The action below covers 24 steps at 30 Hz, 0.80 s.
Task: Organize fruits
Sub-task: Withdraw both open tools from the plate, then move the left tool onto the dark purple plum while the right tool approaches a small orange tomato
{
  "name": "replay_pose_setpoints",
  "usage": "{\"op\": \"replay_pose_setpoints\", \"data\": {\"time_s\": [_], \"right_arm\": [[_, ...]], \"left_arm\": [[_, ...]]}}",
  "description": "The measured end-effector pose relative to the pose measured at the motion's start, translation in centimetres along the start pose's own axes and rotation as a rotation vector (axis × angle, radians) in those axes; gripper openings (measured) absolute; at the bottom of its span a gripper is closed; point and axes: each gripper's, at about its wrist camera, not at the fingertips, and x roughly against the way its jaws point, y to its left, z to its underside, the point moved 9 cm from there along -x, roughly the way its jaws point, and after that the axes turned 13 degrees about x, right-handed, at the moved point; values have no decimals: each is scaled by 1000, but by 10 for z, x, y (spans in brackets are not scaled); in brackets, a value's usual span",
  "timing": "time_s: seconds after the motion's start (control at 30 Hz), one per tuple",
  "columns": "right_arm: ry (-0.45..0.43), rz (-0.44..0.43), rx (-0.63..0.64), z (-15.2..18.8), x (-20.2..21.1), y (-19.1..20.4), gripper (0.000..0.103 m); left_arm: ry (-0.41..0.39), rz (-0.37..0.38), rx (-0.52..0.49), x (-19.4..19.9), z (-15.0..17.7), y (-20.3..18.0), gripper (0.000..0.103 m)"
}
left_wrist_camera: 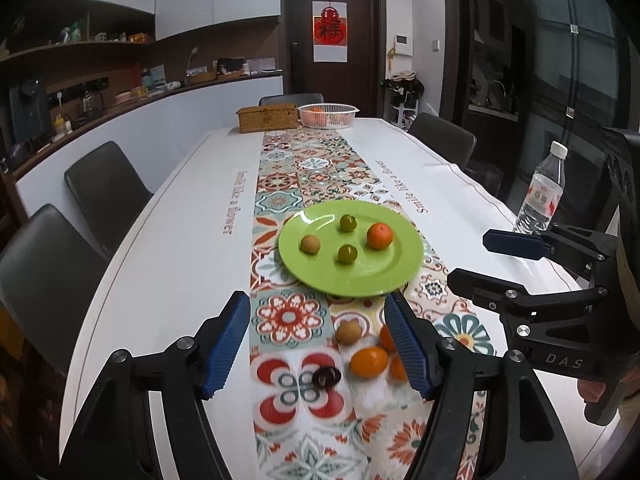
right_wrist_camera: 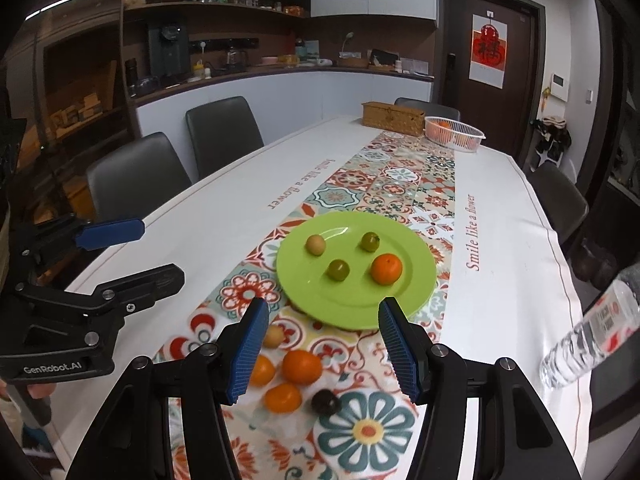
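A green plate (left_wrist_camera: 372, 280) (right_wrist_camera: 348, 308) lies on the patterned runner. It holds an orange (left_wrist_camera: 379, 235) (right_wrist_camera: 386, 268), two green fruits (left_wrist_camera: 348, 223) (left_wrist_camera: 347, 253) and a tan fruit (left_wrist_camera: 310, 244) (right_wrist_camera: 315, 245). In front of the plate, on the runner, lie a tan fruit (left_wrist_camera: 348, 331) (right_wrist_camera: 274, 336), several orange fruits (left_wrist_camera: 369, 362) (right_wrist_camera: 302, 367) and a dark fruit (left_wrist_camera: 326, 376) (right_wrist_camera: 326, 402). My left gripper (left_wrist_camera: 318, 344) is open and empty above the loose fruits. My right gripper (right_wrist_camera: 320, 350) is open and empty above them too. Each gripper shows in the other's view (left_wrist_camera: 500, 260) (right_wrist_camera: 148, 252).
A water bottle (left_wrist_camera: 542, 192) (right_wrist_camera: 592, 332) stands near the table's right edge. A wicker box (left_wrist_camera: 268, 118) (right_wrist_camera: 394, 118) and a white basket (left_wrist_camera: 328, 115) (right_wrist_camera: 454, 132) with oranges sit at the far end. Dark chairs (left_wrist_camera: 104, 188) surround the table.
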Motion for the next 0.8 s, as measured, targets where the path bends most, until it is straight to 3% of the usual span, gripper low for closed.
{"op": "replay_pose_setpoints", "data": {"time_s": [0.37,0.8], "right_arm": [[-21,31,57,34,13,36,58],[10,73,135,59,4,57,58]], "left_arm": [[-32,15,-33,18,40,5,69],[-39,20,-114,2,71,9,69]]}}
